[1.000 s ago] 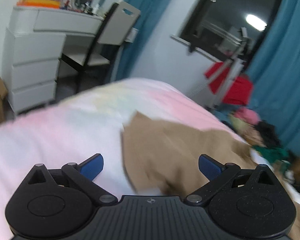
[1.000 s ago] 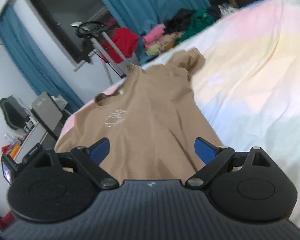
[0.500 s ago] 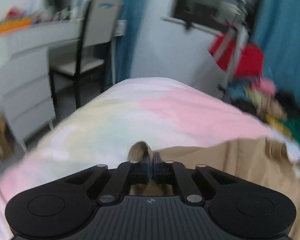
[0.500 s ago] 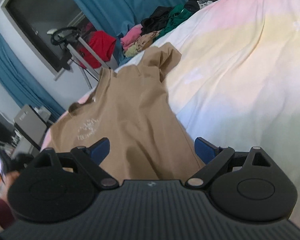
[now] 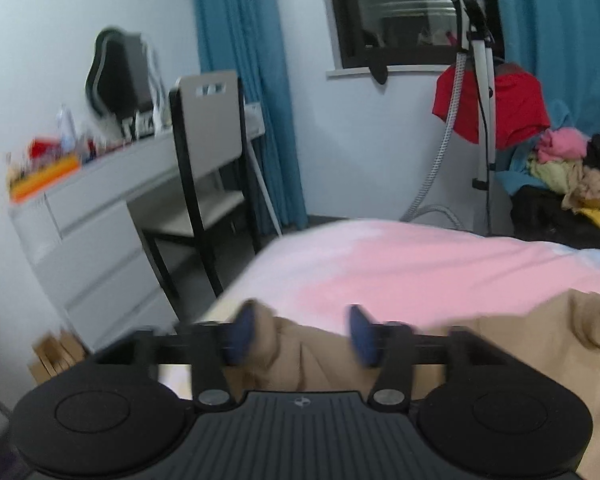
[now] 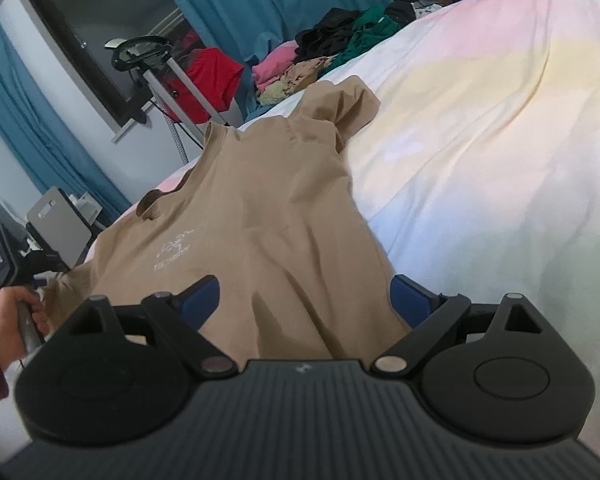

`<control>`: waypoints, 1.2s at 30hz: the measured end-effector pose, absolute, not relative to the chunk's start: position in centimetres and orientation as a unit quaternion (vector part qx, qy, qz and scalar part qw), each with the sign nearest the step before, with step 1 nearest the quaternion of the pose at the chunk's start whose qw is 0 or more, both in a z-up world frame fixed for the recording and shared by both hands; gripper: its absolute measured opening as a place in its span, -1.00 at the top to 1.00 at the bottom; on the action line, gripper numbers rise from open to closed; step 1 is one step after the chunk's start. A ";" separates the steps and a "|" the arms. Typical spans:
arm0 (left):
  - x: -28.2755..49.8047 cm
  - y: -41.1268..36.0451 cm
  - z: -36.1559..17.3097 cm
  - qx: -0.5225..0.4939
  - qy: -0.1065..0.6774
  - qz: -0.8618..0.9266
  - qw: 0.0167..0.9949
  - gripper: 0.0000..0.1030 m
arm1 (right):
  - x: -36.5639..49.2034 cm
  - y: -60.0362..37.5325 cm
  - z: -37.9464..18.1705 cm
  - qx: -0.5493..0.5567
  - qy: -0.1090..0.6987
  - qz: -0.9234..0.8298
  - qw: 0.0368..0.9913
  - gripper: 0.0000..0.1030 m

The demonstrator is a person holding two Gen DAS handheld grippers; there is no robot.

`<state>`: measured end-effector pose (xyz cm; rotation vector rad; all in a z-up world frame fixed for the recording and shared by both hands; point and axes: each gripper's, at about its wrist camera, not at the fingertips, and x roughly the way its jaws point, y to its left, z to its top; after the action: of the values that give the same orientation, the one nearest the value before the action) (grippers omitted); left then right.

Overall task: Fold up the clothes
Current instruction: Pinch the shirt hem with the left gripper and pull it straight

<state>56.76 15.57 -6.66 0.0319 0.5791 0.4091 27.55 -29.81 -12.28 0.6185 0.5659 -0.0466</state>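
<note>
A tan T-shirt [image 6: 260,216] with a pale chest logo lies spread face up on the pastel bedsheet [image 6: 480,128]. My right gripper [image 6: 306,300] is open just above the shirt's lower hem. My left gripper [image 5: 300,334] is open over the shirt's sleeve [image 5: 284,344] at the bed's corner; the tan cloth lies between and under its blue fingers, which are blurred. The left gripper and the hand holding it also show in the right wrist view [image 6: 4,280] at the shirt's left sleeve.
A grey dresser [image 5: 100,220] and a chair [image 5: 208,152] stand left of the bed. A garment steamer [image 5: 480,80] with a red garment [image 5: 512,108] and a pile of clothes [image 6: 328,52] stand beyond the bed's far edge.
My left gripper, shut on the sleeve half a second ago, has opened and let the cloth go at the bed's corner. My right gripper stays open and has barely moved over the hem.
</note>
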 end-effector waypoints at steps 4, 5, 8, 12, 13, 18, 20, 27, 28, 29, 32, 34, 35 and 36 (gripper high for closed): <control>48.6 16.3 -6.4 -0.056 0.333 0.152 0.929 -0.30 | 27.4 -29.8 -11.6 0.295 0.268 -0.010 0.917 -0.81; 45.6 16.4 -6.3 -0.074 0.346 0.137 0.925 -0.33 | 27.3 -29.8 -11.4 0.293 0.265 -0.007 0.918 -0.81; 36.3 16.5 -6.2 -0.120 0.388 0.094 0.909 -0.37 | 26.6 -29.3 -10.5 0.274 0.257 0.004 0.927 -0.81; 24.4 15.8 -7.2 -0.153 0.432 0.045 0.888 -0.44 | 25.1 -28.7 -9.2 0.258 0.245 0.024 0.934 -0.81; 21.8 15.8 -7.6 -0.164 0.437 0.040 0.883 -0.47 | 24.5 -28.6 -8.8 0.250 0.241 0.026 0.937 -0.81; 12.6 16.3 -10.3 -0.217 0.437 0.017 0.873 -0.48 | 20.9 -28.4 -6.5 0.227 0.224 0.030 0.947 -0.81; 10.7 16.9 -10.9 -0.228 0.422 -0.008 0.877 -0.48 | 19.1 -28.8 -5.7 0.223 0.221 0.025 0.949 -0.81; 7.7 16.9 -10.9 -0.249 0.428 -0.061 0.866 0.24 | 13.8 -31.4 -3.3 0.256 0.213 -0.003 0.943 -0.81; 7.5 16.8 -10.8 -0.244 0.429 -0.065 0.867 0.32 | 13.6 -31.4 -3.0 0.256 0.208 -0.008 0.944 -0.81; 7.2 16.4 -10.9 -0.236 0.431 -0.071 0.868 0.51 | 13.4 -31.4 -2.8 0.253 0.204 -0.015 0.946 -0.81; 6.3 15.9 -10.8 -0.236 0.418 -0.076 0.874 0.93 | 13.1 -30.7 -3.2 0.234 0.209 -0.029 0.949 -0.81; 5.9 16.3 -10.3 -0.248 0.403 -0.078 0.878 0.94 | 13.1 -30.3 -3.6 0.222 0.216 -0.036 0.950 -0.81; 5.8 16.3 -9.8 -0.251 0.395 -0.076 0.880 0.94 | 13.1 -30.1 -3.8 0.221 0.219 -0.036 0.950 -0.81; 5.6 16.5 -9.2 -0.252 0.387 -0.074 0.884 0.95 | 13.0 -30.0 -3.9 0.219 0.220 -0.034 0.950 -0.81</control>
<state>5.59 16.47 -9.24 -0.5242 0.8057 -0.1539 13.03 -29.95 -3.92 0.4456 0.4472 -0.0691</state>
